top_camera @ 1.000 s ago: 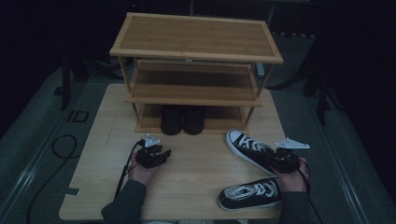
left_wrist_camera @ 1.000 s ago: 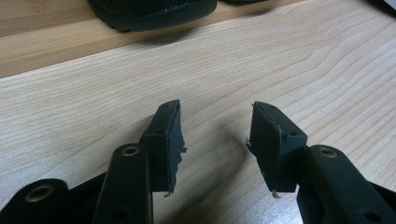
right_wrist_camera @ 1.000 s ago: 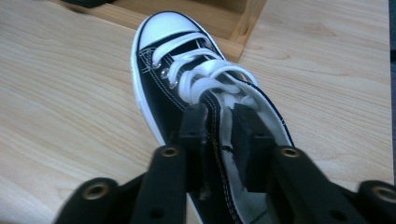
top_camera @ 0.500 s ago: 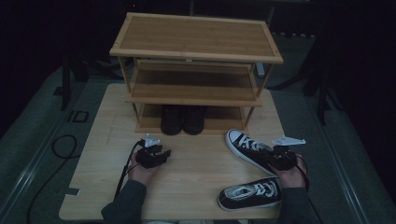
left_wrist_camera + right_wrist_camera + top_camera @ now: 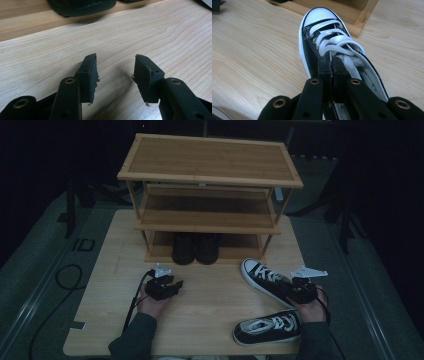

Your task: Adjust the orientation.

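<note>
A black high-top sneaker (image 5: pixel 265 277) with white laces and a white toe cap lies on the wooden table (image 5: pixel 210 310), toe toward the rack. My right gripper (image 5: pixel 292 290) is shut at its heel end. In the right gripper view the jaws (image 5: pixel 331 61) pinch the sneaker's (image 5: pixel 324 40) canvas side wall beside the laces. Its mate (image 5: pixel 267 327) lies on its side near the table's front edge, just below my right hand. My left gripper (image 5: pixel 170 285) rests at the table's middle left. Its jaws (image 5: pixel 115 67) stand open over bare wood.
A three-tier bamboo shoe rack (image 5: pixel 210 157) stands at the back of the table. A pair of black shoes (image 5: pixel 195 249) sits on its bottom tier, straight ahead of my left gripper; one sole edge (image 5: pixel 82 6) shows. A cable (image 5: pixel 67 275) loops on the floor at left.
The right gripper's jaws have drawn together on the sneaker's heel end. Neither hand has shifted, and both sneakers lie where they were.
</note>
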A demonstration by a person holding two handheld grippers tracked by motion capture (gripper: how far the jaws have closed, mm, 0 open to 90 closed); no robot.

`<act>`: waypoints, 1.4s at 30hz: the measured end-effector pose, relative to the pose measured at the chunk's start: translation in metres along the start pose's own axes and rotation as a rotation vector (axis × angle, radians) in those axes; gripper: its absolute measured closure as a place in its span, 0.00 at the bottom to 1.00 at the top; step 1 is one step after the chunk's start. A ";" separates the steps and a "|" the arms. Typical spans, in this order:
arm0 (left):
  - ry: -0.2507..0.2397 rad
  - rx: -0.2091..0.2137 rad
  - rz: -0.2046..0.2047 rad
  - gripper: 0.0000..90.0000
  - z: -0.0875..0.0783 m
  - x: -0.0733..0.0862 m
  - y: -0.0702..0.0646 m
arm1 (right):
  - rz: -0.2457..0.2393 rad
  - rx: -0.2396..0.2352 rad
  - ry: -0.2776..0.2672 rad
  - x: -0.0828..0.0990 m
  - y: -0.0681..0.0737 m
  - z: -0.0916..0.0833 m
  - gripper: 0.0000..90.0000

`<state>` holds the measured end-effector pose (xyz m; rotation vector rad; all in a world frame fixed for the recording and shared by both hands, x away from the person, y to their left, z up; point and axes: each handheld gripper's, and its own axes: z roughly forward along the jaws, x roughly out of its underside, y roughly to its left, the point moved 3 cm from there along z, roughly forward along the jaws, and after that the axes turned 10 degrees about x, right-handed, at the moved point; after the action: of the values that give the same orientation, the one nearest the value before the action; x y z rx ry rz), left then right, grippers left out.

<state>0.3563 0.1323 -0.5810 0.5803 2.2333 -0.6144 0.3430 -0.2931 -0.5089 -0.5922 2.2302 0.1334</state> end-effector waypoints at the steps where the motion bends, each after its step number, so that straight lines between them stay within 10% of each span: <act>1: 0.000 0.000 0.000 0.60 0.000 0.000 0.000 | -0.003 -0.002 -0.005 -0.001 0.001 0.000 0.98; 24: 0.000 0.000 -0.001 0.60 0.000 0.000 0.000 | -0.059 -0.161 -0.079 -0.026 0.033 0.012 0.98; 42: -0.002 0.010 -0.008 0.60 0.000 0.000 0.001 | -0.074 -0.154 -0.070 -0.032 0.029 0.002 0.89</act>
<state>0.3564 0.1331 -0.5811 0.5751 2.2326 -0.6300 0.3491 -0.2551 -0.4890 -0.7413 2.1394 0.2853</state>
